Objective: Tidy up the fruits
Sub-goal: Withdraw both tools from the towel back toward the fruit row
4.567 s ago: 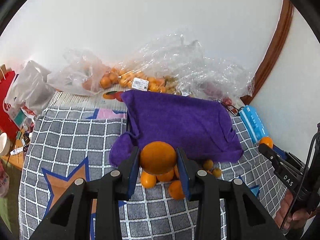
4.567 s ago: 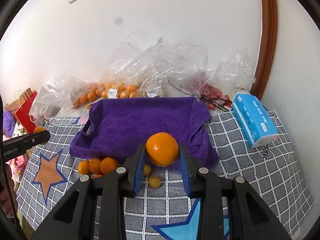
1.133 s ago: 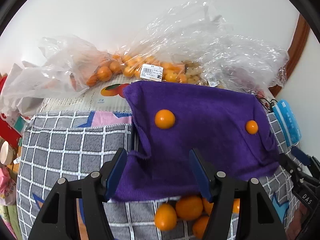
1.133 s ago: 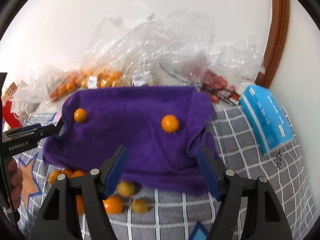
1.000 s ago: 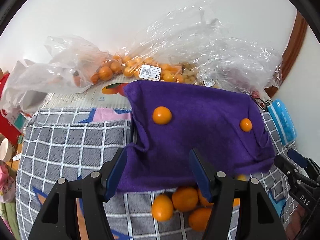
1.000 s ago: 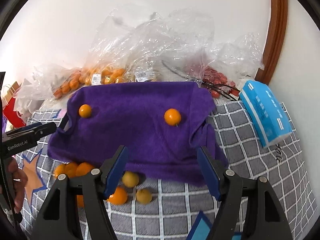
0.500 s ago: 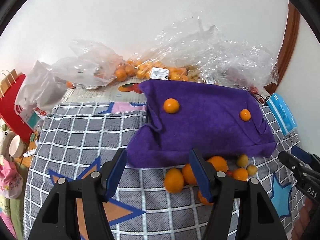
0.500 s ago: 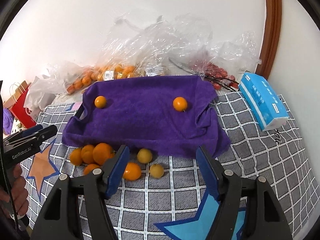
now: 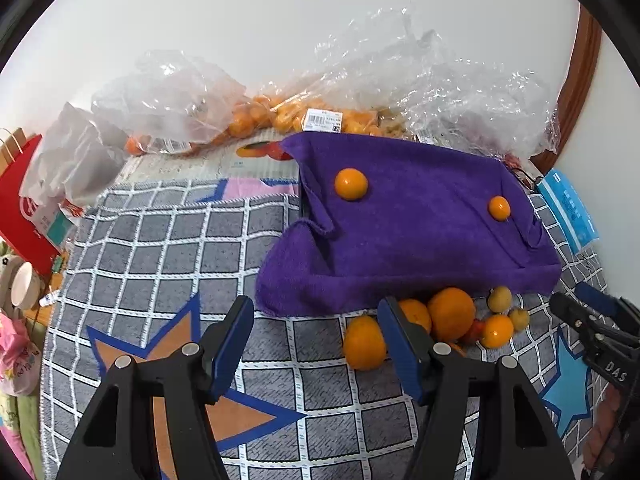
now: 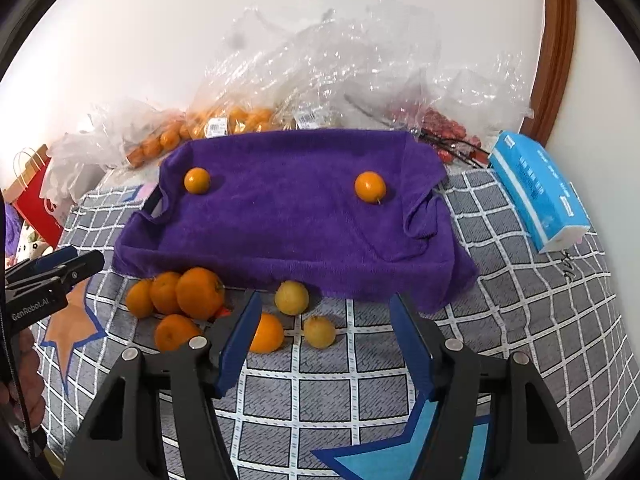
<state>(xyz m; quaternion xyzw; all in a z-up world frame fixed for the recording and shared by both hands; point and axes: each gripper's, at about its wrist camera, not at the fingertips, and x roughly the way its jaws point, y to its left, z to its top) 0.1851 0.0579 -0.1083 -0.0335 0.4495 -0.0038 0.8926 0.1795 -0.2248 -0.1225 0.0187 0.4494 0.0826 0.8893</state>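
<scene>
Two oranges sit on the purple towel (image 10: 296,216), one near its left end (image 10: 197,180) and one near its right (image 10: 370,187), well apart; the towel's long axis runs left to right across the right wrist view, draped over a tray whose dark rim shows at the left corner. Seven loose fruits lie on the checked cloth (image 10: 520,320) just in front of the towel's near edge: a cluster of four oranges (image 10: 188,294) at the left, one more orange (image 10: 266,333) beside two paler yellow fruits (image 10: 291,298) (small, roundish). About four and a half seconds ago each gripper clasped an orange; now the left gripper (image 9: 316,338) is parted and empty. The right gripper (image 10: 326,330) has just been narrowing slightly, with only the fruits on the cloth showing between its fingers, nothing pinched.
</scene>
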